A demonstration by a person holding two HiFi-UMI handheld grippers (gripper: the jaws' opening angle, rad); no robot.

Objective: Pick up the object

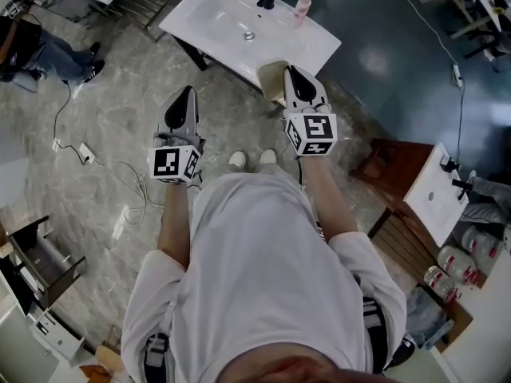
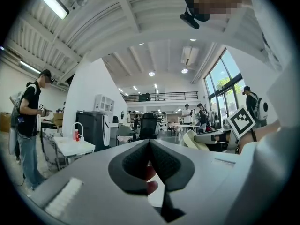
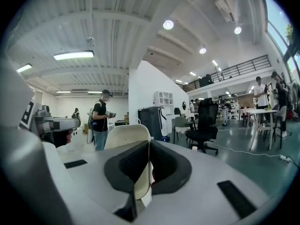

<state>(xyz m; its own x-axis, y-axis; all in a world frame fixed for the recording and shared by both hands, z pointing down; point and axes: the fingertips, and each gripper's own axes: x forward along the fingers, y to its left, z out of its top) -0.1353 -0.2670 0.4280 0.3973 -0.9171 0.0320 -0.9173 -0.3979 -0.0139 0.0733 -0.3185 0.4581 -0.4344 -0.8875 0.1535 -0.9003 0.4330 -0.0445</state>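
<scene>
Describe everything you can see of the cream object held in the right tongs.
The cream object is thin, flat and plain, with a rounded top edge; its material cannot be told. It stands on edge, pinched between the shut right tongs, most of it sticking out to their left. It is held in the air near the front edge of the white sink.
</scene>
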